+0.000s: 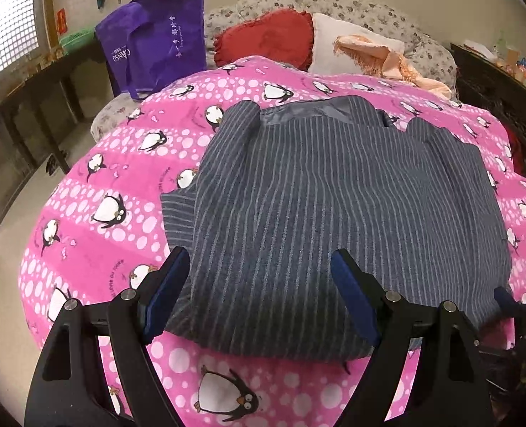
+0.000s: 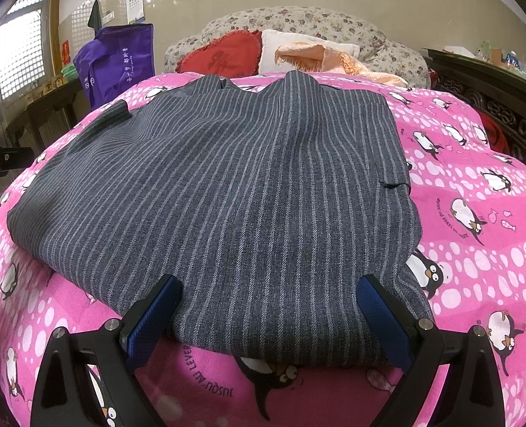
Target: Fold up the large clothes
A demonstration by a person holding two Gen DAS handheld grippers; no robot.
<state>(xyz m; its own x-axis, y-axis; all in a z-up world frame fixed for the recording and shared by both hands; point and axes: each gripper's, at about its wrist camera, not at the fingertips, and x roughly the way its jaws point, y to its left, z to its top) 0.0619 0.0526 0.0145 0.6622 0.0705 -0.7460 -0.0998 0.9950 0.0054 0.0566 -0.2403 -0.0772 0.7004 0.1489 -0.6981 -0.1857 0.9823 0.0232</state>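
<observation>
**Striped jacket lies flat on the penguin quilt, both grippers spread at its near hem**

A dark grey woollen jacket [image 2: 227, 185] with thin pale pinstripes lies spread across the middle of a bed, on a pink quilt [image 2: 476, 163] printed with white dots and black-and-white penguins. The cloth looks coarse and thick, with a visible twill weave. At its far end a smooth, shiny grey lining [image 1: 305, 110] shows at the collar. One sleeve is folded over the body on the left side in the left wrist view, its cuff edge lying crosswise to the stripes.

The left hand-held gripper [image 1: 263, 299] stands with its jaws spread wide over the near left part of the jacket; the blue textured pads [image 1: 166, 299] flank the cloth but do not press on it. The right hand-held gripper [image 2: 266, 320] is likewise spread, its pads either side of the near hem, nothing pinched.

At the head of the bed a floral padded headboard [image 2: 298, 21] backs a red heart-shaped cushion [image 2: 223, 58] with a frilled edge, a white pillow [image 2: 273, 49] and a peach fringed cloth [image 2: 334, 58] draped over it. A purple non-woven tote bag [image 2: 116, 64] with white lettering stands upright beside the bed on the left; what it holds cannot be seen. A dark carved wooden surface [image 2: 494, 96] to the right carries small bottles and boxes too blurred to name.
</observation>
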